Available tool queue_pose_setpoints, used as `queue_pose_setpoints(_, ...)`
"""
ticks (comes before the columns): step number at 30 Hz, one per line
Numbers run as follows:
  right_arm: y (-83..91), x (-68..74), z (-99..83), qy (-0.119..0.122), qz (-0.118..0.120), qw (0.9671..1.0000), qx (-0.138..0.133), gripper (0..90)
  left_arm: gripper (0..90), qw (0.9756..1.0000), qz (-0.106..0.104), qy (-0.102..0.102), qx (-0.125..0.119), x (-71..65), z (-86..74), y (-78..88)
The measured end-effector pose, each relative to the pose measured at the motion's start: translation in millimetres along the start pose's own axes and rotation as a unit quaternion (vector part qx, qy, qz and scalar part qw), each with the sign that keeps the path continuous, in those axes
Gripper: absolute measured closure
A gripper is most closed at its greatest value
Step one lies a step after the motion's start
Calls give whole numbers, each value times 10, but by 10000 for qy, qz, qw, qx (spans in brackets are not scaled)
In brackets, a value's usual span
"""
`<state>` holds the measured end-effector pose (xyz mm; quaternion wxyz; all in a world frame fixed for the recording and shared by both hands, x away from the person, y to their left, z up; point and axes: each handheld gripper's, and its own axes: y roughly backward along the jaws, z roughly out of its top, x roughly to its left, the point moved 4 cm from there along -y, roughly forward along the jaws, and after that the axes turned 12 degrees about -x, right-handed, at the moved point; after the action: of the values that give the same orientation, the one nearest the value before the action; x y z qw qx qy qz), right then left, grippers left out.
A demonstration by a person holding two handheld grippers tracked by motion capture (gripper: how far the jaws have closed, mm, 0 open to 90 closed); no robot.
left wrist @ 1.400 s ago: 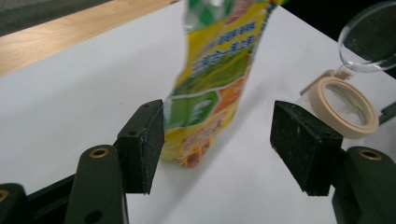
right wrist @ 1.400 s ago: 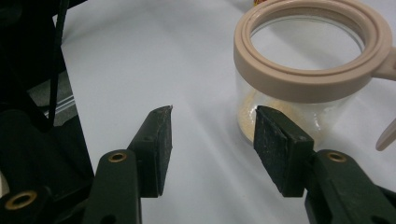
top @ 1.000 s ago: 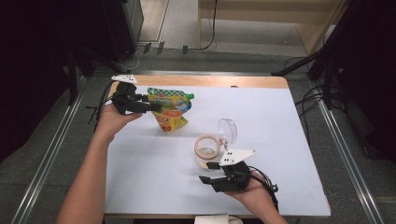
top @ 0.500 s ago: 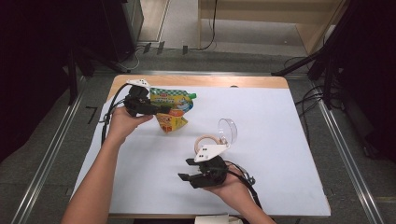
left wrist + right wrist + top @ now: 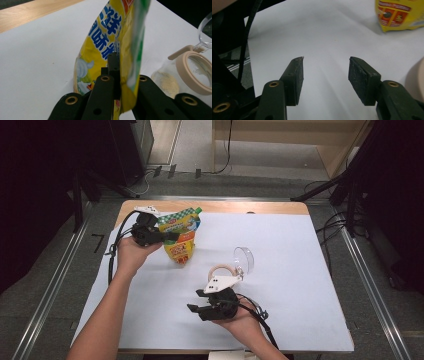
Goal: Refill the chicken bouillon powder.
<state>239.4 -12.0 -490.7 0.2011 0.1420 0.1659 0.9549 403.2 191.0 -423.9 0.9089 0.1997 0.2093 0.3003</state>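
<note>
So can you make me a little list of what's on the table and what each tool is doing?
table: wooden top with a white sheet over it
pouch: yellow and green, held up on its edge
left tool: jaws have just been closing, now pinched shut on the pouch's edge
jar: glass, beige rim, clear lid swung open, some pale powder inside
right tool: jaws apart, nothing between them, over the bare white sheet near the jar

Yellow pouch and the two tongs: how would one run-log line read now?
left tongs: just closed, pinching yellow pouch | right tongs: open, empty | glass jar: lid open, untouched
</note>
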Motion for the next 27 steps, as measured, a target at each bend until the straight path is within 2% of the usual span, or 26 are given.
queue_pose_setpoints(2,12,-8,-9,14,-29,10000,-43,477,900,10000,-24,29,19,-23,11,24)
queue_pose_setpoints(7,39,-2,1,-20,-60,9999,-124,475,900,9997,-233,51,-34,-241,119,213)
queue_pose_setpoints(11,62,34,31,-31,-28,9998,-217,482,900,9992,-403,52,19,-423,184,345)
queue_pose_setpoints(17,48,64,31,75,-97,9997,-193,504,900,9979,-631,-54,161,-681,246,522)
queue_pose_setpoints(25,-33,92,32,5,-113,9997,-206,541,900,9962,-827,-136,250,-928,272,730)
queue_pose_setpoints(27,-48,84,32,-77,-126,9997,-212,549,900,9959,-831,-234,280,-989,260,757)
